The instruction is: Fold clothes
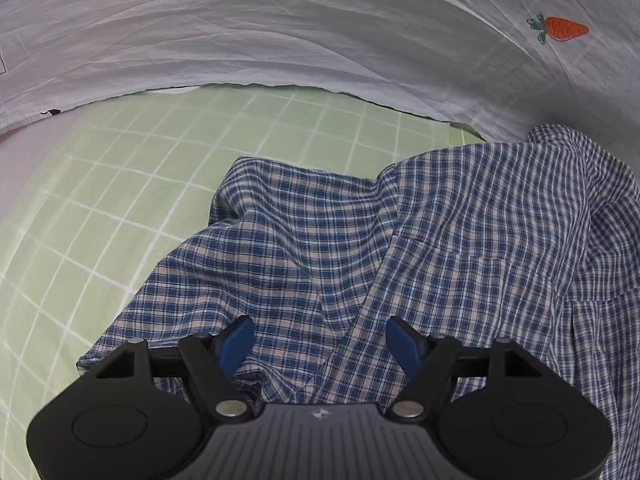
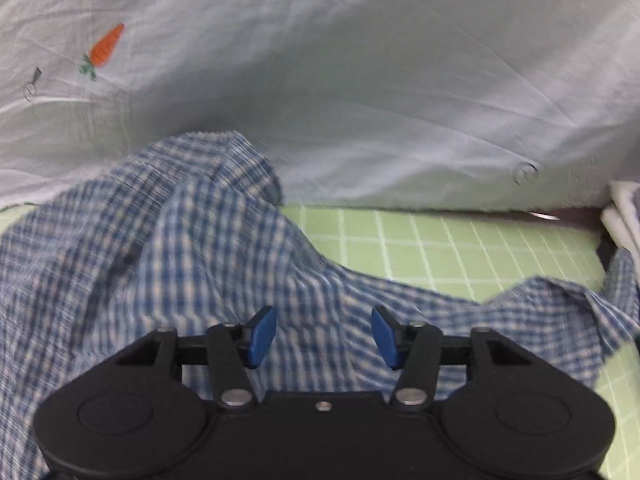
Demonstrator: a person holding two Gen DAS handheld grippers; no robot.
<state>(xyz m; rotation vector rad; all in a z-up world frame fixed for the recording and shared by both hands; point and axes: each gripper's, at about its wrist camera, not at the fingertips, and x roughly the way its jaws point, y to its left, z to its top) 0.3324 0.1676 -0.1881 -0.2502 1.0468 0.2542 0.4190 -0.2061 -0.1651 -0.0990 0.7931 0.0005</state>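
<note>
Surface: green sheet with white grid (image 1: 120,184), bordered at the far side by a pale wrinkled cloth (image 1: 280,32) bearing a carrot print (image 1: 564,29).
Item: blue checked shirt (image 1: 320,248) — crumpled, spread over the green sheet, its far edge bunched against the pale cloth.
Left tool (image 1: 322,344): blue pads spread wide, nothing between them, poised over the shirt's folds.
Right tool (image 2: 324,336): likewise wide apart, gripping nothing — shirt fabric lies beneath, blurred in this view.
</note>
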